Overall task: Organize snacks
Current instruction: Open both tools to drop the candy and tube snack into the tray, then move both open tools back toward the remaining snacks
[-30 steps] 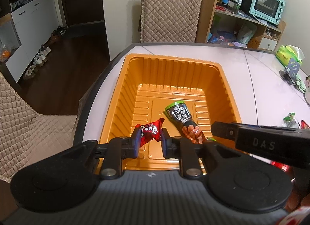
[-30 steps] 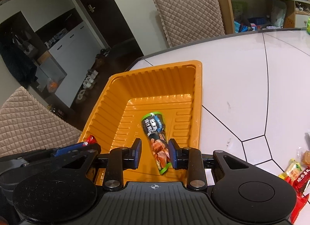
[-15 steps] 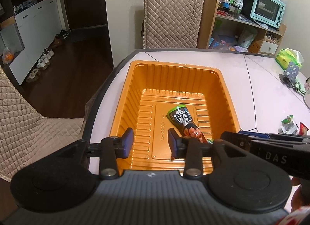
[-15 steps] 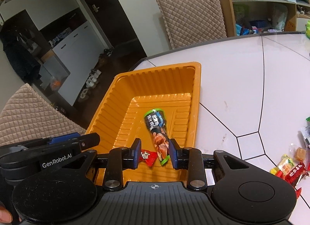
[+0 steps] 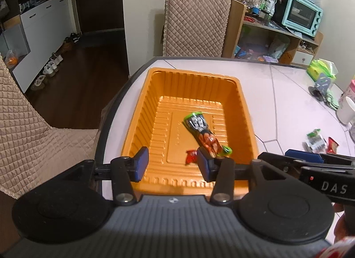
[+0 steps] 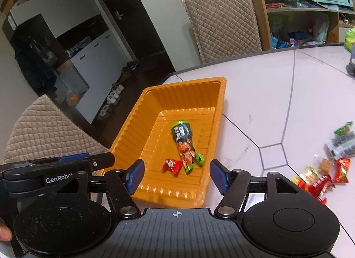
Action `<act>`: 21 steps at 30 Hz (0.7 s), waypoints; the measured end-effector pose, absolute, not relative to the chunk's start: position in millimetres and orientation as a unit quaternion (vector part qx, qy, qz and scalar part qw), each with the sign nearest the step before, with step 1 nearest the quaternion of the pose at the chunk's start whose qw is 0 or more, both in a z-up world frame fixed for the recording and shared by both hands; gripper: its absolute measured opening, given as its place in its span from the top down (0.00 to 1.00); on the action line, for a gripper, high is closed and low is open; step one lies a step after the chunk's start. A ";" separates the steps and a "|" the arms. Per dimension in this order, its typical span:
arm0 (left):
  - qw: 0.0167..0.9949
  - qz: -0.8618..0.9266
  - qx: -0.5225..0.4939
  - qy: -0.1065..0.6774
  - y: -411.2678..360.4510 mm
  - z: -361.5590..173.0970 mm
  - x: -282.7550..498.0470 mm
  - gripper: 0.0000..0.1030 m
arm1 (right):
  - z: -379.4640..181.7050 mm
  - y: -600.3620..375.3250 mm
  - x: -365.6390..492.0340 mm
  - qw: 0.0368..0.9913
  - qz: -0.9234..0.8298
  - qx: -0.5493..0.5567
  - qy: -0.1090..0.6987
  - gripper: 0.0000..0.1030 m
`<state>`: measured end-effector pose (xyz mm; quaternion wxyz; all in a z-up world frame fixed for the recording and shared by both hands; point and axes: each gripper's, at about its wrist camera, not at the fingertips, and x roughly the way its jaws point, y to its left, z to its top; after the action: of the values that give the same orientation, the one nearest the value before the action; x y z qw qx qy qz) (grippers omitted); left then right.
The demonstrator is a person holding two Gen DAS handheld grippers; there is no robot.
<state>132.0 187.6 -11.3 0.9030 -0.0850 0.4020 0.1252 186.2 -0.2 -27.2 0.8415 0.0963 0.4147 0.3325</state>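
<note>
Two hand-held grippers opening, empty, over orange tray [image 6: 142, 111], loose snacks [image 6: 319, 178] on table [image 6: 299, 93] nearby.

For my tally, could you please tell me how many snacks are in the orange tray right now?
2: a long green-ended packet lying mid-floor of the orange tray, and a small red candy beside its near end. None appear hidden.

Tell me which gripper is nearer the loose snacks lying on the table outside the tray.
Right. The right gripper is over the orange tray's edge beside the loose snacks; the left gripper is farther across the tray.
</note>
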 end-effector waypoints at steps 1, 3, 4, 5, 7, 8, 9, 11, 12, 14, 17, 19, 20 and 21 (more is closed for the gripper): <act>0.903 0.123 -0.086 0.402 184.5 -10.1 128.0 0.57 | -26.4 -5.2 182.6 0.841 0.333 0.096 0.415 0.34; 0.903 0.118 -0.086 0.404 177.7 -8.5 120.1 0.56 | -25.3 -16.2 175.5 0.841 0.333 0.094 0.416 0.32; 0.903 0.117 -0.086 0.405 174.1 -7.8 116.0 0.55 | -25.2 -21.7 172.1 0.841 0.332 0.094 0.416 0.32; 0.903 0.114 -0.086 0.406 170.4 -6.9 112.0 0.55 | -25.1 -27.3 168.6 0.841 0.331 0.092 0.417 0.31; 0.903 0.108 -0.088 0.406 163.0 -6.1 104.2 0.54 | -25.2 -38.9 160.9 0.842 0.328 0.090 0.419 0.30; 0.903 0.104 -0.089 0.407 159.0 -5.7 100.6 0.54 | -25.2 -44.2 157.4 0.843 0.325 0.089 0.420 0.29; 0.903 0.101 -0.089 0.408 155.0 -5.6 98.0 0.53 | -25.6 -50.5 154.5 0.843 0.321 0.089 0.421 0.29; 0.903 0.092 -0.087 0.411 146.2 -5.9 92.8 0.53 | -26.7 -63.0 148.5 0.844 0.314 0.090 0.425 0.29; 0.903 0.087 -0.085 0.412 140.4 -6.2 90.3 0.53 | -26.9 -69.3 145.7 0.845 0.310 0.091 0.426 0.29; 0.904 0.074 -0.081 0.414 129.2 -6.5 86.7 0.53 | -27.3 -82.3 140.1 0.847 0.301 0.092 0.429 0.28; 0.903 0.053 -0.076 0.418 112.0 -9.0 82.3 0.53 | -29.0 -101.2 131.4 0.851 0.283 0.092 0.433 0.28; 0.903 0.037 -0.073 0.423 99.7 -11.2 81.5 0.53 | -30.1 -112.6 125.6 0.852 0.273 0.096 0.436 0.28; 0.902 0.030 -0.071 0.425 94.3 -12.6 80.9 0.53 | -30.5 -117.8 123.3 0.853 0.268 0.098 0.437 0.28; 0.901 0.022 -0.069 0.428 88.2 -13.9 81.0 0.53 | -31.2 -124.0 120.5 0.854 0.262 0.100 0.438 0.28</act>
<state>81.0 88.2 -13.9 0.9010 -0.0693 0.4277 0.0224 120.5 -124.0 -31.2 0.8538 0.1001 0.4385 0.2622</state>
